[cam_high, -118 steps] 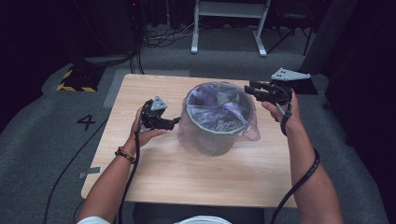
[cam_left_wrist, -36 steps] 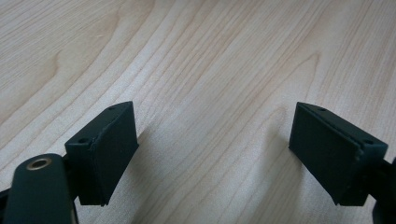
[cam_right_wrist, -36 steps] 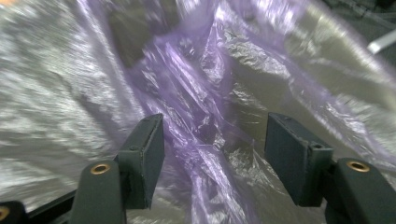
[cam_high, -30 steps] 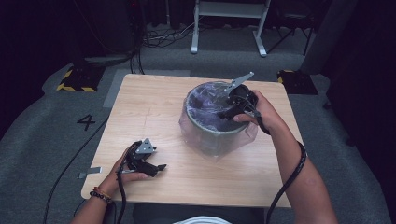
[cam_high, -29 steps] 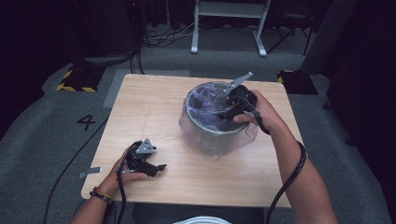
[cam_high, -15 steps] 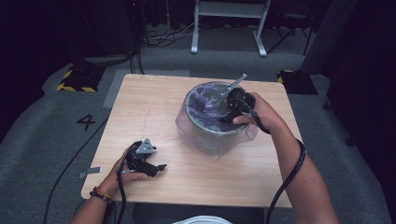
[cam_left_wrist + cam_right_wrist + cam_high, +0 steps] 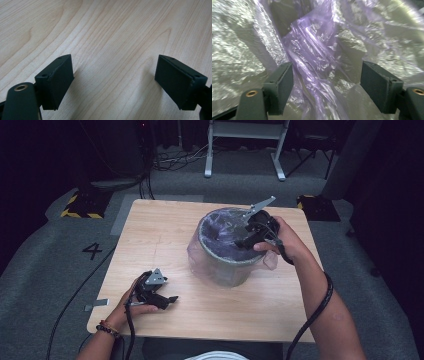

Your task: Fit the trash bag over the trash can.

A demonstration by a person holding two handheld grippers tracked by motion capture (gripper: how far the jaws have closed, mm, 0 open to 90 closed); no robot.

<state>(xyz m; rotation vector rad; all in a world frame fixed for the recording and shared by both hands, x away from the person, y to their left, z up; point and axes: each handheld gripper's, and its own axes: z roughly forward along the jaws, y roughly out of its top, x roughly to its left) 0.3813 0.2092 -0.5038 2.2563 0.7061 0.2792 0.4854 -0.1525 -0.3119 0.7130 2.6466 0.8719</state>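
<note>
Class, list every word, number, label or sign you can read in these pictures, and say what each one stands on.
"4": a dark numeral on the grey floor, left of the wooden table.
Yellow and black hazard stripes, a sign with no words: on the edge of a dark base on the floor beyond the table's left corner.
No readable text on the bin, its purple plastic liner or either tongs.

One bin (image 7: 227, 265), one liner (image 7: 312, 62), two grippers
</note>
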